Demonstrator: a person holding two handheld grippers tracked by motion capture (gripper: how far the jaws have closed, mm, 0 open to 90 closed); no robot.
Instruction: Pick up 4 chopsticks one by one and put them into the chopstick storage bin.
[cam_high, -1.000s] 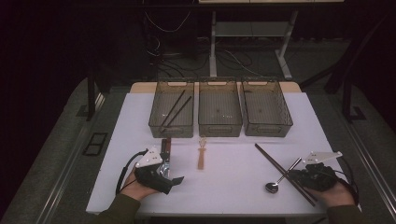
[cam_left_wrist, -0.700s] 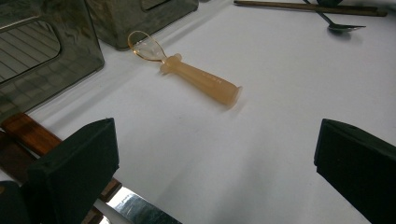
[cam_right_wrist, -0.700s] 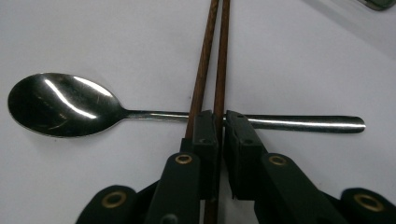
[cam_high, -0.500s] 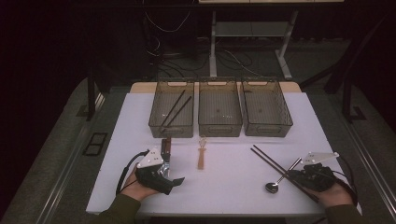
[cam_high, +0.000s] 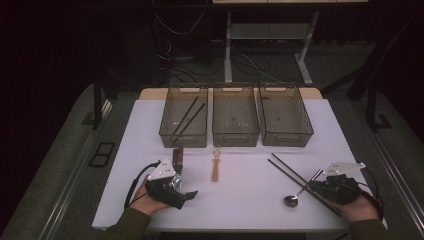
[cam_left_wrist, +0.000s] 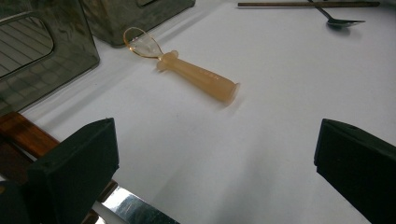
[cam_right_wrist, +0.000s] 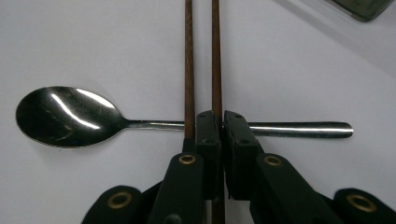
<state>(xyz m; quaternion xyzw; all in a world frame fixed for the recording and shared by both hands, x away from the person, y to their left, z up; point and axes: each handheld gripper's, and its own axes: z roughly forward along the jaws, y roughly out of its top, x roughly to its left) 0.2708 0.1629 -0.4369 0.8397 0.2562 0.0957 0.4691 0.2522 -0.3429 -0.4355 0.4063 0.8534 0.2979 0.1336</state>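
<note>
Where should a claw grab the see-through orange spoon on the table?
Best guess: grab the orange spoon by its thick straight handle, near the middle, not the thin bowl. It lies flat with bare table on both sides, so come down from above with one jaw on each long side. The open left claw sits nearest.

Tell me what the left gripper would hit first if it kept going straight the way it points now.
Probably the translucent amber plastic utensil: it lies on the white table ahead of the open left gripper, slightly left of centre. Depth is unclear, so it may slide just past.
</note>
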